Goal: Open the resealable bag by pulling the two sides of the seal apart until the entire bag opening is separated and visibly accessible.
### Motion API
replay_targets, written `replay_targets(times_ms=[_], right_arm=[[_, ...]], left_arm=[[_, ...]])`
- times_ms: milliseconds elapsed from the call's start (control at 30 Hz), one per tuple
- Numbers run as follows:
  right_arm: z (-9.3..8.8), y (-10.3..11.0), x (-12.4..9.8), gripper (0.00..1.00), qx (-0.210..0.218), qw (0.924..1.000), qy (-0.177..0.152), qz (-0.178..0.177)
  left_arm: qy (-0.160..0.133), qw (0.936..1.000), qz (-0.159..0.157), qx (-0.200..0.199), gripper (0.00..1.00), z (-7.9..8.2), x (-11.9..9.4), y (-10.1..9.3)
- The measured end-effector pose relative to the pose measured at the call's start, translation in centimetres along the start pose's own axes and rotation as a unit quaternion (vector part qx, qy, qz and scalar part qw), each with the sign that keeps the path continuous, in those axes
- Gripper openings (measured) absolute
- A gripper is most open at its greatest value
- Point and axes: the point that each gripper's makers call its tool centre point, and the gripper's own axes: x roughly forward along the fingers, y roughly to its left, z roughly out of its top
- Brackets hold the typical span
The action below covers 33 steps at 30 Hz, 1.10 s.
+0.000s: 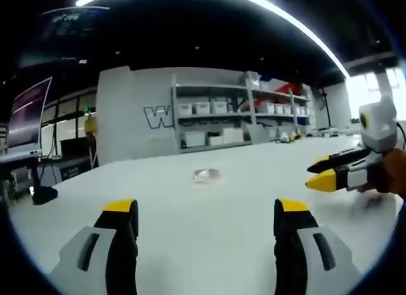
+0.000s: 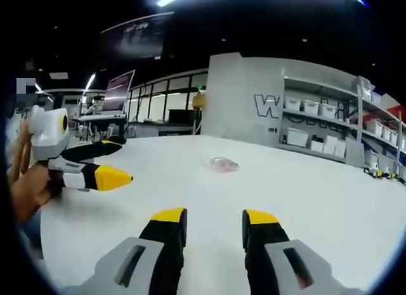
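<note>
In the left gripper view, we see our left gripper [image 1: 207,216] with its two jaws spread wide and nothing between them. In the right gripper view, our right gripper [image 2: 215,224] has its jaws apart too, but with a smaller gap, and it holds nothing. The jaws are black with yellow tips and grey bodies.

The resealable bag [image 1: 207,175] lies flat on the white table [image 1: 190,244], well ahead of both grippers and touched by neither. It is small, clear and shiny, and looks a bit pink in the right gripper view.

The left gripper view shows grey shelves [image 1: 241,114] with white boxes behind the table. The right gripper view shows a screen [image 2: 118,89] far back on the left.
</note>
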Motion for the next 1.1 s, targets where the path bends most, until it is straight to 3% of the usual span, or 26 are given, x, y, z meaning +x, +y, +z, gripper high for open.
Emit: replay_targets(times_ms=[1100], right_arm=[[0.27,0.77,0.79,0.26,-0.018,0.9997,-0.010,0.012]], left_arm=[[0.001,1.0000,-0.004,-0.002,0.87,-0.11,-0.03,-0.05]])
